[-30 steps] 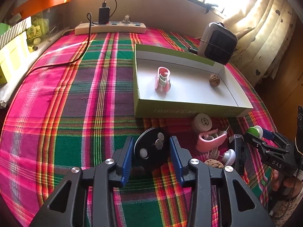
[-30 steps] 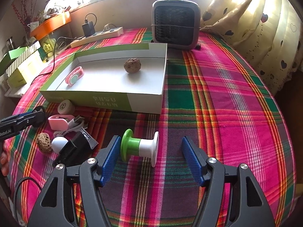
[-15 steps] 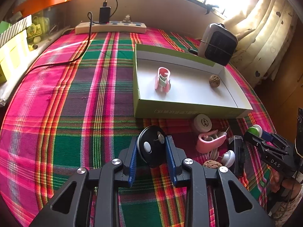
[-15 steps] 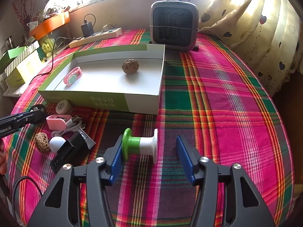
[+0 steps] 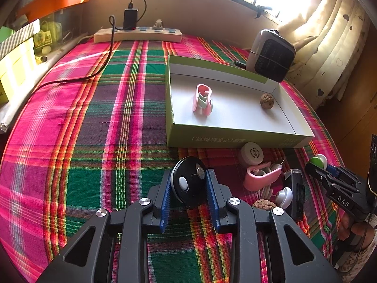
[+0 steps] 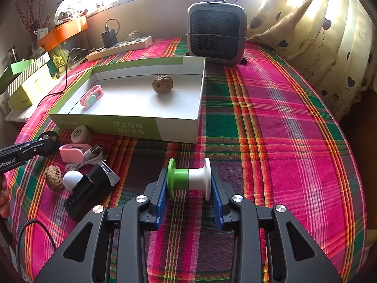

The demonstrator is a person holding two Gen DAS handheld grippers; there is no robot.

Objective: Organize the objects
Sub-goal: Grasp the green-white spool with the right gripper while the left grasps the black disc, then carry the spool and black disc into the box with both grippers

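We find the left gripper point(image 5: 189, 188) with its ribbed blue jaws clamped on a black disc point(image 5: 188, 184): round, flat, glossy, held on edge, with a white button and a small metal stud on its face. The right gripper point(image 6: 188, 184) has the same ribbed jaws pressed against both flanges of a spool point(image 6: 188, 179), half green and half white, smooth plastic, lying with its axis across the jaws.

Both grippers work over the plaid cloth point(image 6: 271, 122), a woven pink, green and red fabric covering the surface.

Just beside the left gripper, toward the right one, we note a loose cluster:
- a cream round cap point(image 5: 251, 153), touching the near wall of the box
- a pink curved clip point(image 5: 261, 176) over a coiled white cable point(image 6: 89, 158)
- a wrinkled walnut point(image 6: 53, 176)
- a white dome-shaped piece point(image 6: 71, 179)
- a black rectangular device point(image 6: 89, 191)

Beyond them sits a shallow cardboard box point(image 6: 132, 127), green outside, white inside. It holds a second pink clip point(image 5: 202, 99) near its left wall and another rough walnut point(image 5: 266, 101) toward its far right corner.

At the far edge of the surface we record a boxy grey heater point(image 6: 216, 33) with a mesh front, and a long cream power strip point(image 5: 137, 35) with a black charger plugged in.
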